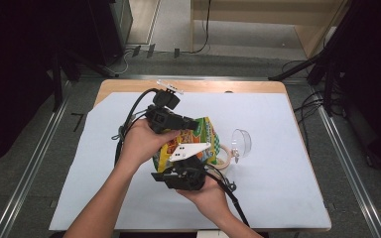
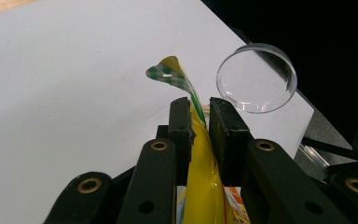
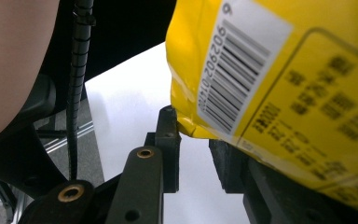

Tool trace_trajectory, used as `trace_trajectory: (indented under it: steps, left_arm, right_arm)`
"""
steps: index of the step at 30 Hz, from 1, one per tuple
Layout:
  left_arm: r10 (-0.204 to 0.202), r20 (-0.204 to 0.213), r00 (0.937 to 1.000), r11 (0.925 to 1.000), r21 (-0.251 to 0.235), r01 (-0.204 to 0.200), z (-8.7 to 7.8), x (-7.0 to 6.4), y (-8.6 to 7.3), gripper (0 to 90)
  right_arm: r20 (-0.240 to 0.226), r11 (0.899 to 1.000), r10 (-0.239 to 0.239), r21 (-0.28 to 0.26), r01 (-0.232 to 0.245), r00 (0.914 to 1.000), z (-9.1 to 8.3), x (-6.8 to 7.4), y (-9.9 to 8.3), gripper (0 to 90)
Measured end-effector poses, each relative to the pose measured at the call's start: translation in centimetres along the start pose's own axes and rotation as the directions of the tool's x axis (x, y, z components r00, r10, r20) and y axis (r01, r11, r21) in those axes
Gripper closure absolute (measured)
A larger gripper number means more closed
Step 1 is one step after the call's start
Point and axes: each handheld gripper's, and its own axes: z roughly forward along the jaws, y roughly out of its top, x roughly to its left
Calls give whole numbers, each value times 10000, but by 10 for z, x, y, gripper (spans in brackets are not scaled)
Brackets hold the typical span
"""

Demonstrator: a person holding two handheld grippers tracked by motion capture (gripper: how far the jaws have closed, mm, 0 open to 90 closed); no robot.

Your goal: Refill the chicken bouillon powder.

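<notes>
Two grippers share one yellow snack bag (image 1: 202,141), lifted off the desk (image 1: 104,163) between them.

The left gripper (image 2: 199,109) has its jaws clenched on the bag's top seam, whose green-checked corner curls up just past the jaw tips; that looks like a hold for pulling the seal apart. The right gripper (image 3: 193,144) sits under the bag's lower edge, the barcode panel just above its jaws, which stand parted with the corner resting against them, seemingly bracing rather than pinching. Beyond the left jaws, to their right, a clear plastic lid (image 2: 256,78) lies on the white sheet, probably waiting beside the cup (image 1: 222,157) for the contents.
</notes>
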Motion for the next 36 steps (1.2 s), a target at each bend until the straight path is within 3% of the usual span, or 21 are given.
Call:
trace_trajectory:
  steps: [12,36]
  left_arm:
    - [-155,213,9997,9999,3,155,1,4,0,794]
    - [-219,186,9996,9998,-21,219,2,4,0,792]
  right_arm:
    - [-16,10000,-66,54,66,10000,0,0,0,751]
    - [71,9999,-129,85,129,9999,-1,1,1,749]
